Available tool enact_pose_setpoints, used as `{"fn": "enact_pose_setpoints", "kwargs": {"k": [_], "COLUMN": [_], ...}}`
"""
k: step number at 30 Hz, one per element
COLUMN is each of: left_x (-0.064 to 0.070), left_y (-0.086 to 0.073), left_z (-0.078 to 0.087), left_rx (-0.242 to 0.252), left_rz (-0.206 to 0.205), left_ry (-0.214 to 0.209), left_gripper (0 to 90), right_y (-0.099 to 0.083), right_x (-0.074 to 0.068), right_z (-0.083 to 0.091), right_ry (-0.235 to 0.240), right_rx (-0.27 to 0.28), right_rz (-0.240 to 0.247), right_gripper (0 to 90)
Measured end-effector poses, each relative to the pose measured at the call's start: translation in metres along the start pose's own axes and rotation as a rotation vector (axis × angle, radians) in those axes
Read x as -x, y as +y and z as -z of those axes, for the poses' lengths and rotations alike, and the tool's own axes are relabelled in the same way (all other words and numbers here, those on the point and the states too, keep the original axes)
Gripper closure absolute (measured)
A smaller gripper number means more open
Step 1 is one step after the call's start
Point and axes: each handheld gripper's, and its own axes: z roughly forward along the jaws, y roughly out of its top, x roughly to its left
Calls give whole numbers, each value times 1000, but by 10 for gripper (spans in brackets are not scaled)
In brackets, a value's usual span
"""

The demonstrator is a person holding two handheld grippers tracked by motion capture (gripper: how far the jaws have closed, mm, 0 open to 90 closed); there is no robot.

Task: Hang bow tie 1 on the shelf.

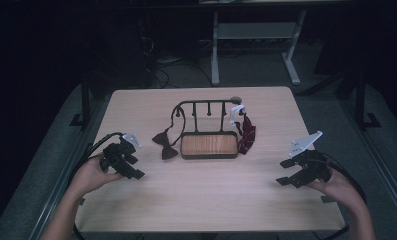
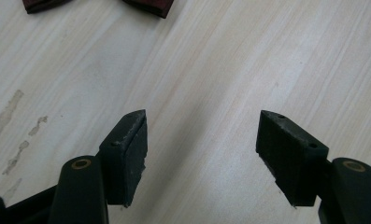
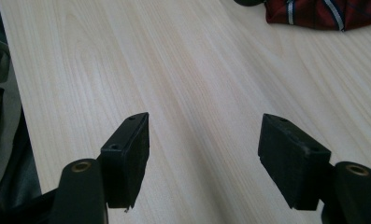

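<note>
I've got both sets of jaws released over bare counter (image 1: 201,200): left gripper (image 1: 122,159) sits nearer the bow tie (image 1: 164,145), right gripper (image 1: 302,170) nearer the plaid tie (image 1: 247,136) on the rack (image 1: 208,125).

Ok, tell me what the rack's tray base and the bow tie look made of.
Tray base: apparently wood, brown with visible grain, framed by what looks like dark matte metal. Bow tie: likely fabric, dark maroon, lying limp and folded on the table.
</note>
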Motion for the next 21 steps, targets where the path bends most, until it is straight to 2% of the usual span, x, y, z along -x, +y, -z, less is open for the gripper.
{"fn": "enact_pose_setpoints", "kwargs": {"k": [9,21], "left_x": [4,11], "left_y": [-8,-14], "left_z": [-7,-16], "left_rx": [14,29], "left_rz": [6,-6], "left_ry": [-2,3], "left_gripper": [331,312], "right_y": [-2,-3], "right_x": [0,0], "right_z": [-1,-4], "right_ry": [3,6], "right_rx": [-2,-6], "right_rz": [-5,-9], "right_gripper": [334,334]}}
